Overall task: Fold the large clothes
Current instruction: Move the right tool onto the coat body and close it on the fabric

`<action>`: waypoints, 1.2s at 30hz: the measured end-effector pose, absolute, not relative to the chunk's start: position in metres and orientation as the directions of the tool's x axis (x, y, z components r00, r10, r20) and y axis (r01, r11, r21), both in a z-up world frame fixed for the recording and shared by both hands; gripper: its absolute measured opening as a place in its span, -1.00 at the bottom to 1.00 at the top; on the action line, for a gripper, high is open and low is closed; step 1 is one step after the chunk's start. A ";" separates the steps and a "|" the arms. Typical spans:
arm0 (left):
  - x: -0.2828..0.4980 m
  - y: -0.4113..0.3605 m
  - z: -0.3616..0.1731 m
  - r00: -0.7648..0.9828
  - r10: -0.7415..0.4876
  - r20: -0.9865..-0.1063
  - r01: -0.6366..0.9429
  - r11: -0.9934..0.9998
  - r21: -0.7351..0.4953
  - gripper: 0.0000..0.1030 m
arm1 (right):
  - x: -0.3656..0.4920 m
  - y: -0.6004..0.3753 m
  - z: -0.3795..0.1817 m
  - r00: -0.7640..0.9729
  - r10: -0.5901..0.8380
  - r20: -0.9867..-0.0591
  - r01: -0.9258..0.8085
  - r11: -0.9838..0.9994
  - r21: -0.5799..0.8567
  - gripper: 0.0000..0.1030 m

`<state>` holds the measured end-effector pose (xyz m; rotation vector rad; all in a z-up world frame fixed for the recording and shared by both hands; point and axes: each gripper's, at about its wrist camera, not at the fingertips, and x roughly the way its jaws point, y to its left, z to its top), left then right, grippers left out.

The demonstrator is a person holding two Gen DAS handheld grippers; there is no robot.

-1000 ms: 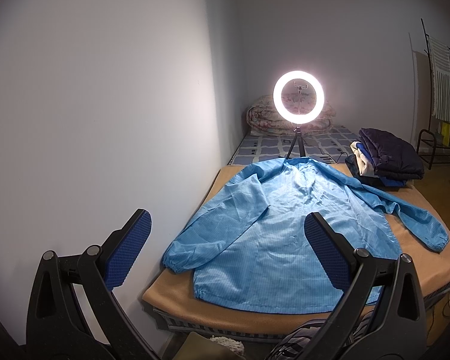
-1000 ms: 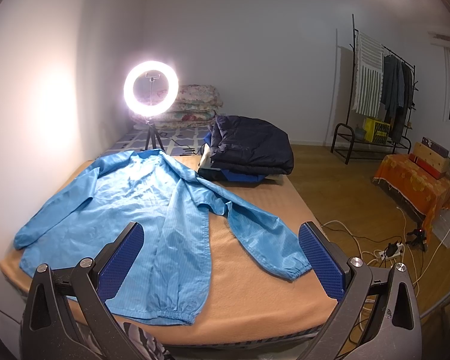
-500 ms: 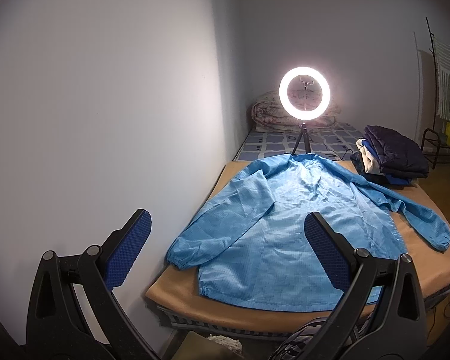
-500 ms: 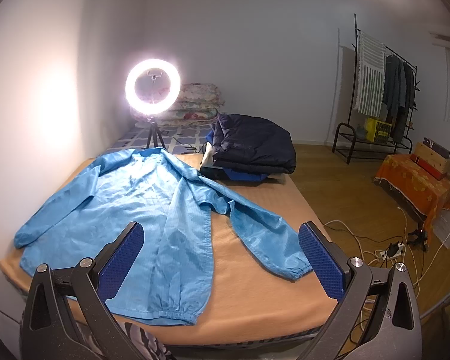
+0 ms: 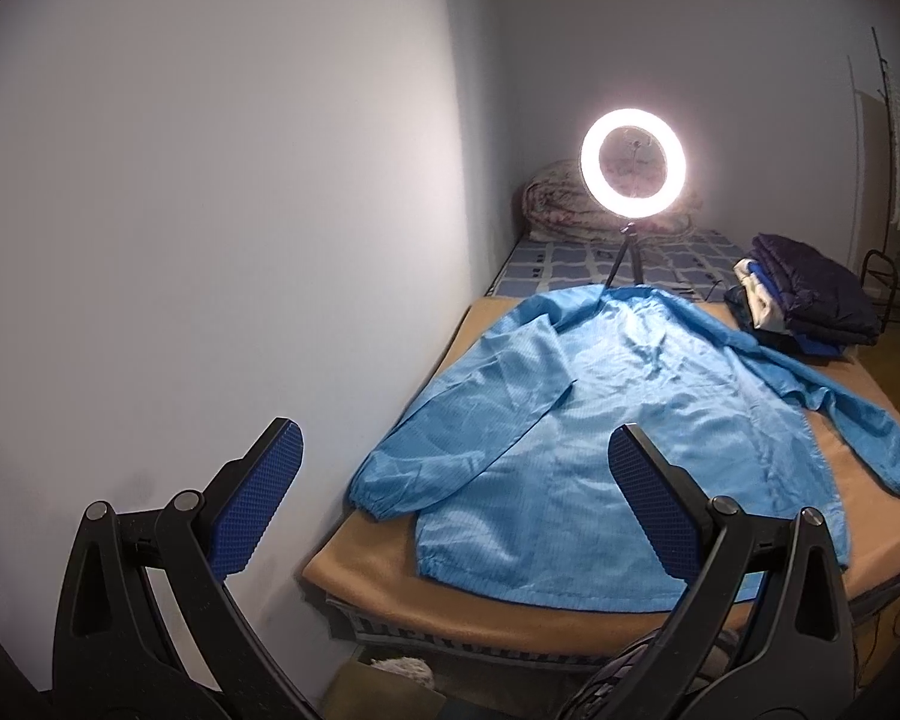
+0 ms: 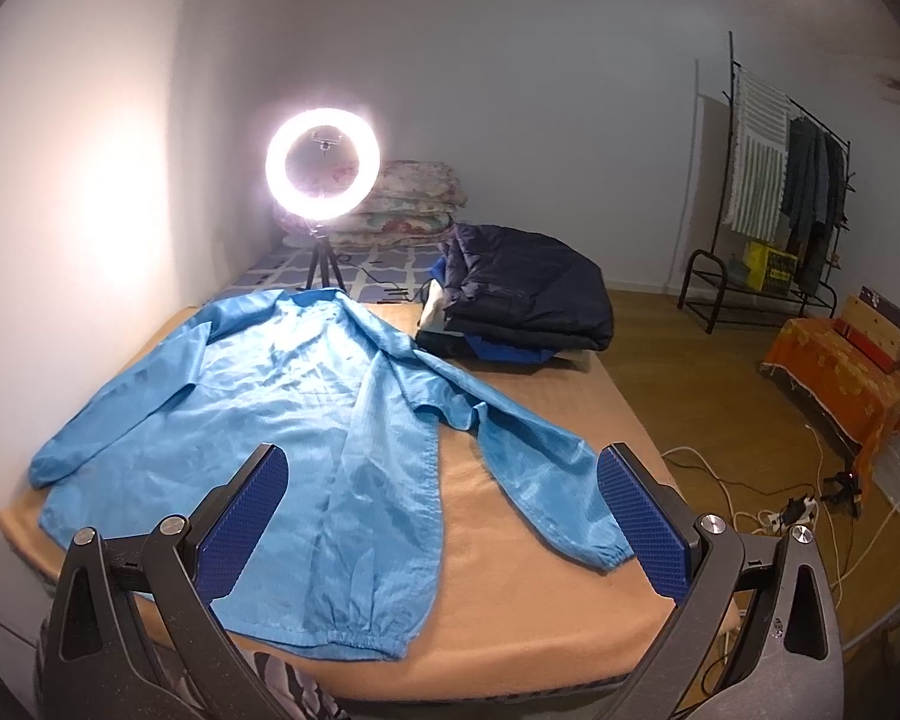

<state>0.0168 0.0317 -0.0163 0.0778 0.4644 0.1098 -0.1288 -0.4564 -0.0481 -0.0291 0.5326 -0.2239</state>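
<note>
1. I hold the left gripper (image 5: 450, 501) above the near end of the bed (image 5: 450, 612), its two blue-padded fingers (image 5: 257, 501) spread wide with nothing between them.
2. I hold the right gripper (image 6: 441, 522) the same way: jaws wide apart, empty, above the bed's near edge.
3. The blue jacket (image 6: 282, 414) lies flat and unfolded on the tan blanket (image 6: 522, 612), collar toward 12 o'clock, hem toward 6 o'clock.
4. In the right wrist view, one sleeve (image 6: 546, 480) runs out toward 4 o'clock, its cuff on the blanket just ahead of the right finger pad; the other sleeve (image 6: 114, 420) runs toward 8 o'clock along the wall side.
5. In the left wrist view, the jacket (image 5: 624, 420) fills the blanket from centre to 3 o'clock, well apart from both fingers.
6. A lit ring light (image 6: 323, 163) on a small tripod stands at 12 o'clock just past the collar.
7. A pile of folded dark clothes (image 6: 528, 294) sits at 1 o'clock, beside the jacket's shoulder.
8. Folded quilts (image 6: 414, 198) rest against the far wall behind the light.
9. A clothes rack (image 6: 768, 192) stands at 2 o'clock on the wooden floor.
</note>
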 end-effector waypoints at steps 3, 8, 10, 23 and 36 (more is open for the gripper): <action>0.022 0.039 -0.026 0.875 0.151 -0.459 -0.110 0.987 0.114 1.00 | -0.118 -0.451 -0.048 0.842 -0.202 -0.500 0.181 0.979 -0.091 0.99; 0.028 0.054 -0.045 0.863 0.177 -0.473 -0.135 0.983 0.123 1.00 | -0.096 -0.439 -0.048 0.875 -0.162 -0.457 0.125 0.986 -0.110 0.99; 0.029 0.062 -0.052 0.867 0.151 -0.476 -0.122 0.988 0.093 1.00 | -0.086 -0.431 -0.047 0.902 -0.119 -0.415 0.074 0.990 -0.123 0.99; 0.051 0.089 -0.106 0.821 0.145 -0.552 -0.136 0.989 0.058 0.79 | 0.023 -0.329 -0.068 0.836 0.154 -0.526 -0.298 0.933 -0.200 0.99; 0.084 0.110 -0.143 0.779 0.145 -0.611 -0.185 0.983 -0.002 0.71 | 0.128 -0.216 -0.138 0.630 0.285 -0.723 -0.469 0.881 -0.061 0.99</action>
